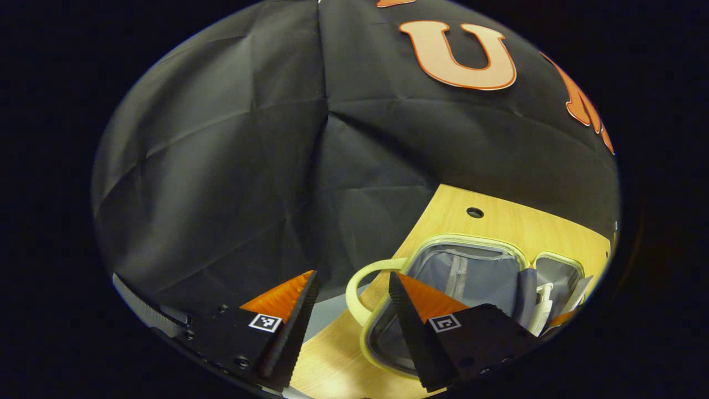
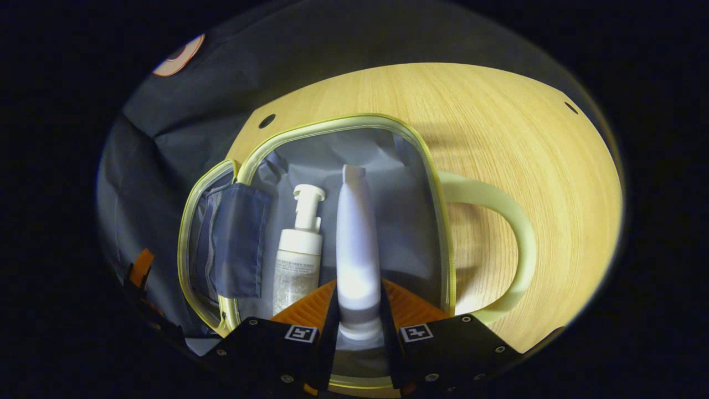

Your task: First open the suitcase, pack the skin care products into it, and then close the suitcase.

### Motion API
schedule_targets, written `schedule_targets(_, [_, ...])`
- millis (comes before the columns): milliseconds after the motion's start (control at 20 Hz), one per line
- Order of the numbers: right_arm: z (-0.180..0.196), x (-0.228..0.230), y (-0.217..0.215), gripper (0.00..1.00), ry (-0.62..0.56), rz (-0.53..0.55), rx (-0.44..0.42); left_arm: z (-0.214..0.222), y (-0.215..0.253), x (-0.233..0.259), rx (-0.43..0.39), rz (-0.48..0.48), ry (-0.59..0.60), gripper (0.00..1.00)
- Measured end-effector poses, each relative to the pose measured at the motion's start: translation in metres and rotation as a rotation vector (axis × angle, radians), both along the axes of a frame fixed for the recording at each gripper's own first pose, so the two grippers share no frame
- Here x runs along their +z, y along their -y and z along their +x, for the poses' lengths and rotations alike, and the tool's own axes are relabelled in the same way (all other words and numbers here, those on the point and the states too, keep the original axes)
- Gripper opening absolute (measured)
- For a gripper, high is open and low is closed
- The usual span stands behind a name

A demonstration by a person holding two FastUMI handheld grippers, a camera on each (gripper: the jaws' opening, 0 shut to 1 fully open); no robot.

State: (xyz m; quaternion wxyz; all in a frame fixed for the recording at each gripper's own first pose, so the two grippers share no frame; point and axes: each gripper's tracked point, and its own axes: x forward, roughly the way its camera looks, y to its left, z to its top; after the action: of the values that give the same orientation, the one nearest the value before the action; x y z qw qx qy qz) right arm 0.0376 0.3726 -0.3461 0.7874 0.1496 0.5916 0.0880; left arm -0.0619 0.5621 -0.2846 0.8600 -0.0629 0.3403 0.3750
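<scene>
Two skin care items are already over the open suitcase (image 2: 310, 138), which serves as the landmark here: it lies flat on the wooden table (image 2: 498, 138) with its lid folded back, grey lining up, pale rim all round. A pump bottle (image 2: 299, 252) lies on the lining inside it. Just beside that bottle, toward the handle (image 2: 498, 244) side, a white tube (image 2: 357, 244) is clamped at its cap end by the right gripper (image 2: 359, 316), both fingers pressing its sides. The tube points along the case, parallel to the bottle, probably so the pair lie side by side and the lid can shut flat; whether the tube touches the lining yet is hard to tell. A grey fabric flap (image 2: 235, 244) hangs over the hinge between the two halves.

The left gripper (image 1: 352, 321) hangs off the handle end of the suitcase with its fingers spread and nothing between them, likely kept clear until the lid needs closing.

The table is light wood grain with small round holes near the far edge beyond the suitcase. Black creased cloth walls the booth behind it.
</scene>
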Motion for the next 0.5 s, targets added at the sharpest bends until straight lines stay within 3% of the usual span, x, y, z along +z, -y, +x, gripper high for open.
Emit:
schedule_targets(50, [0.002, 0.000, 0.000, 0.38, -0.007, 0.002, -0.024, 0.001, 0.000, -0.007, -0.003, -0.008, -0.010, 0.81])
schedule_targets(100, [0.002, 0.002, 0.001, 0.43, -0.013, 0.008, -0.042, 0.002, -0.002, -0.013, -0.003, -0.011, -0.023, 0.81])
schedule_targets(300, [0.002, 0.011, 0.000, 0.51, -0.020, 0.042, -0.067, -0.001, -0.025, -0.018, 0.012, -0.028, -0.017, 0.81])
schedule_targets(400, [0.000, 0.020, 0.005, 0.48, 0.002, 0.046, -0.069, 0.002, -0.032, -0.027, 0.008, -0.076, -0.002, 0.81])
schedule_targets(450, [0.000, 0.025, 0.006, 0.55, 0.017, 0.048, -0.068, 0.004, -0.035, -0.033, 0.006, -0.106, 0.004, 0.81])
schedule_targets(500, [-0.002, 0.031, 0.010, 0.57, 0.029, 0.049, -0.065, 0.007, -0.035, -0.041, 0.002, -0.144, 0.013, 0.81])
